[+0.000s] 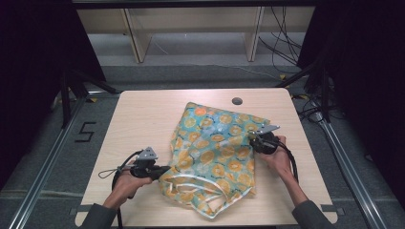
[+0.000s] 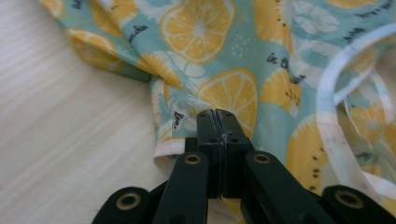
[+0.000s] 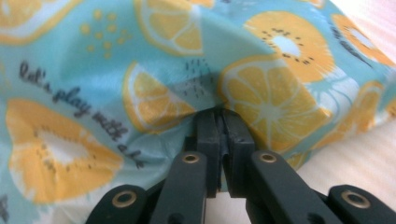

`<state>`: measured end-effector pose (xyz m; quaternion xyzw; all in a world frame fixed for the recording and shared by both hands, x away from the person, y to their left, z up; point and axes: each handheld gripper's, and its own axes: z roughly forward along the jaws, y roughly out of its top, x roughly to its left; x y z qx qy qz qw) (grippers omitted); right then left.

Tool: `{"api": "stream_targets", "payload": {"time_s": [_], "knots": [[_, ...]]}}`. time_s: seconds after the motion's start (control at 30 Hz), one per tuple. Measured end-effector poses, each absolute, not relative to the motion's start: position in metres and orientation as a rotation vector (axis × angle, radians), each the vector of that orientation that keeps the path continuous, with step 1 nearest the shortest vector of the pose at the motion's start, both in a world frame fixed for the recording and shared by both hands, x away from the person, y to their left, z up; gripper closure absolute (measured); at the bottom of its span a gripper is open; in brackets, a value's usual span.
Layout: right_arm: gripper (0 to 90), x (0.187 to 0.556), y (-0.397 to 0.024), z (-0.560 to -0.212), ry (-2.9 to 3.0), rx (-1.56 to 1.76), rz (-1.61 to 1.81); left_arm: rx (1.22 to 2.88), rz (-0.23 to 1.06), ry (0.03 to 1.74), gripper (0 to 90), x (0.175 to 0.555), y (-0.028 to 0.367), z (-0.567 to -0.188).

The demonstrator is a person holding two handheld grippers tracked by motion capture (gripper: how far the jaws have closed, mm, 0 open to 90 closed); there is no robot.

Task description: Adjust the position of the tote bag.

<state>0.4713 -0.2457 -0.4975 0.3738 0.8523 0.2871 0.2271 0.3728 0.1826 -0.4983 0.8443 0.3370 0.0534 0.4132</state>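
A: How are the hands set?

B: Both forearms come in from the near edge of the table (image 1: 143,102). The left hand (image 1: 125,183) lies low near the near left corner and points its tongs, the left gripper (image 1: 165,170), toward the right. The right hand (image 1: 279,158) sits toward the right edge, its right gripper (image 1: 252,141) aimed left, into the cloth.

A: And the cloth itself?

B: The garment (image 1: 215,152), pale blue with orange slices printed on it, is spread loosely over the middle of the table, reaching toward the near edge. It lies between the two tongs.

A: What are the tongs doing?

B: The left jaws are pressed together on the white-trimmed hem (image 2: 170,148) at the garment's left side. The right jaws are pinched on a fold at its right side, and the fabric puckers around them. How much cloth sits between those right jaws is hard to tell, since the close view is blurred there.
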Motion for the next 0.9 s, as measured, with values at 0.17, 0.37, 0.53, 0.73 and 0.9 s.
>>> {"api": "stream_targets", "payload": {"time_s": [0.17, 0.37, 0.53, 0.73, 0.9], "knots": [[85.3, 0.485, -0.244, -0.494, 2.32, 1.043, 0.806, 2.124, 0.099, 0.803, 88.9, 0.355, 0.168, -0.501], [79.2, 0.472, -0.25, -0.474, 2.28, 1.051, 0.911, 2.122, 0.069, 0.781, 88.4, 0.341, 0.156, -0.503], [70.2, 0.442, -0.252, -0.452, 2.314, 1.025, 1.019, 2.099, 0.17, 0.833, 71.6, 0.34, 0.163, -0.494], [57.4, 0.409, -0.243, -0.442, 2.399, 0.992, 1.049, 2.07, 0.291, 0.817, 55.4, 0.334, 0.165, -0.469], [50.8, 0.391, -0.24, -0.444, 2.423, 0.966, 1.072, 2.043, 0.281, 0.764, 41.9, 0.319, 0.145, -0.45]]}}
